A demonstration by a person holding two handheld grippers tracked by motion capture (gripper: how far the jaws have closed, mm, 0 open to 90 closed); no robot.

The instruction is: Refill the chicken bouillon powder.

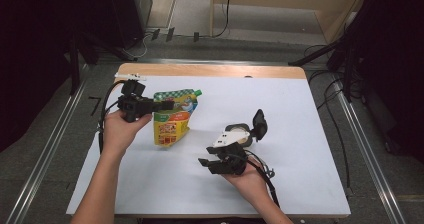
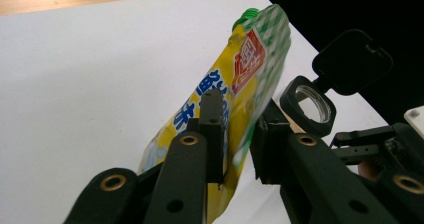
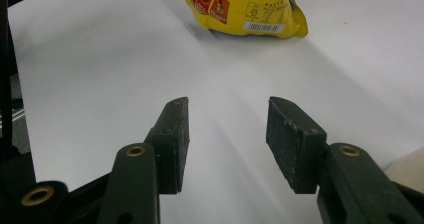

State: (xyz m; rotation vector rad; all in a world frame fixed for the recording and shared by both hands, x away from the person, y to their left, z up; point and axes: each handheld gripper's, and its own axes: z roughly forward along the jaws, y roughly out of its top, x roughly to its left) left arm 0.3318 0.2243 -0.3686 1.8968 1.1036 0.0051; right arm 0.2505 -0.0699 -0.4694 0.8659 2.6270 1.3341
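On the bench (image 1: pixel 300 109), the pouch (image 1: pixel 172 119) lies toward nine o'clock, the open-lidded jar (image 1: pixel 245 131) near centre, at the pouch's three o'clock, well apart.

1. A yellow-and-green spouted pouch (image 1: pixel 173 118) with a green cap lies on the white worktop, its upper edge lifted.
2. It sits between the left claw's (image 2: pixel 239 144) parted jaws, the pad at the view's left touching it.
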